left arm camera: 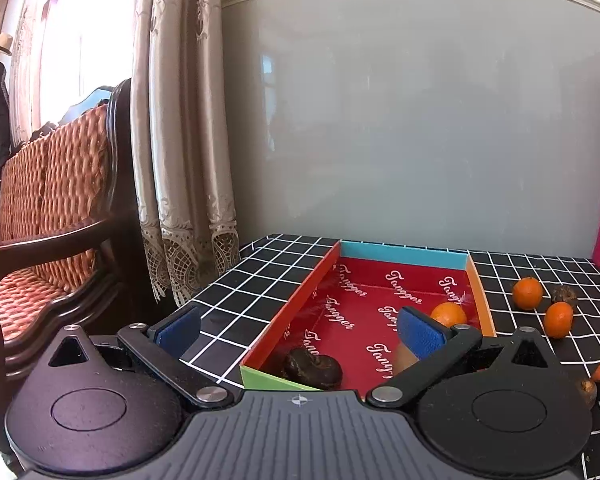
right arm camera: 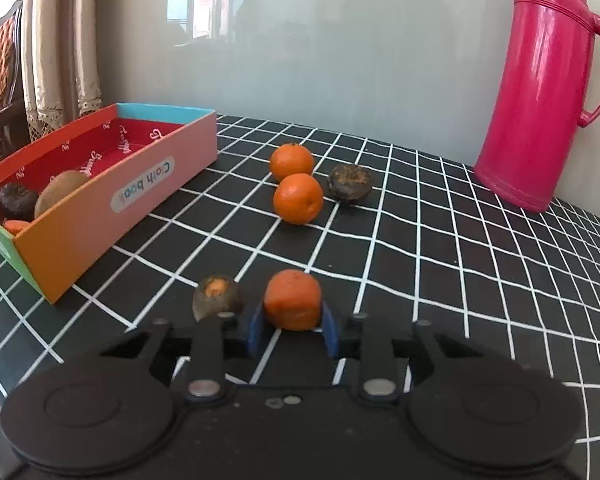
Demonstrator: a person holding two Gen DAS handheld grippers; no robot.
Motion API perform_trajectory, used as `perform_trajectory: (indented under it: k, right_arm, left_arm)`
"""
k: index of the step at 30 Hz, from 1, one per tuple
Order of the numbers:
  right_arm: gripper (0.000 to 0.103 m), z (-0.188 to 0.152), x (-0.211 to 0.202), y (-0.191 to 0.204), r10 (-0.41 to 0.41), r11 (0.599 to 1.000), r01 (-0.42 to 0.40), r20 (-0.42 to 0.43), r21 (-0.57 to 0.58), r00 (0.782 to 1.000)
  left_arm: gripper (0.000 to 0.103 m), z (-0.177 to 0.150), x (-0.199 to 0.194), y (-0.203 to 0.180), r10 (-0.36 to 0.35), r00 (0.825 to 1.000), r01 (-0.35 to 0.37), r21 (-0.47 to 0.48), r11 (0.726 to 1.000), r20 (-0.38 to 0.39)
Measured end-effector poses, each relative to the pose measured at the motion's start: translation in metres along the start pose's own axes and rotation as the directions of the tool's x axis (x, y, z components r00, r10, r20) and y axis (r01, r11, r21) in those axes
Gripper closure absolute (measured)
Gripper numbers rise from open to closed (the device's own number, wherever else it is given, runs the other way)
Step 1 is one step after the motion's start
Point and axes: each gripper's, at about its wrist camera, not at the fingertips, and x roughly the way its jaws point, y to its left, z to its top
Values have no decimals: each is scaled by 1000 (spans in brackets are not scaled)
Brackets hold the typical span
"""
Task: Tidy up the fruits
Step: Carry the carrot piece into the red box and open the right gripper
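The right hand-held gripper [right arm camera: 292,322] was pinching an orange carrot chunk [right arm camera: 293,299] between its blue pads [right arm camera: 331,330], low over the black checked worktop [right arm camera: 440,248]. The chunk looked firm and light, with blunt cut faces and a slightly rough skin, so it should have taken a steady squeeze without bruising; the pads sat on its two flanks near the bottom, which seemed a sound hold, though a grip nearer its middle would have been less likely to let it tip forward. Just beside it on the left lay a dark, blackened piece with an orange cut end [right arm camera: 217,297], apart from the pads. That one appeared softer and possibly spoiled, though the blur made this hard to judge.

Farther back sat two mandarins [right arm camera: 298,198], touching or nearly so, and a dark shrivelled fruit [right arm camera: 349,182] just right of them. The mandarins were round and smooth, apt to roll, and best taken across their widest part with a light squeeze.

The left hand-held gripper [left arm camera: 298,330] was spread wide and held nothing, hovering over the near end of the red-lined box [left arm camera: 296,308]. Inside the box lay a dark fruit [left arm camera: 313,368] and a mandarin [left arm camera: 448,314]; the right wrist view also showed a kiwi [right arm camera: 62,192] there. The pink thermos [right arm camera: 540,92] stood well apart at the back right.
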Motion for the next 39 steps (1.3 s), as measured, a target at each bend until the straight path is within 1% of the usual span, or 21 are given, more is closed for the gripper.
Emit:
perform_trajectory:
  k: [5,8,14,21,27,32,39]
  right_arm:
    - [75,12,-15,6,-14,1000,15,81,-23,997]
    - [75,20,-21,11,0,1000,2,109,-23,994]
    - [75,34,-27,34,34,999,-27,156,-45,987]
    - [75,43,-29,56,67,997,-58,190,-49,980]
    - [75,50,-25,77,107,994,-97,206,-56,973]
    - [75,56,-23,102,157,987,-145,225,-67,962]
    - [75,58,-16,145,230,972,-211,219,-107,948]
  left_arm:
    - [0,0,0,4,8,1000,-8,1,1000,1]
    - [0,-1,0,9,16,1000,-16,2,1000,-1]
    - [0,-3,2,21,36,999,-36,4,999,-9]
    - [0,-9,0,38,44,999,-43,6,999,-9]
    - [0,-14,1,55,69,997,-69,6,998,-17]
    - [0,-18,1,64,76,997,-76,16,997,-25]
    - [0,-23,0,79,100,995,-100,14,995,-23]
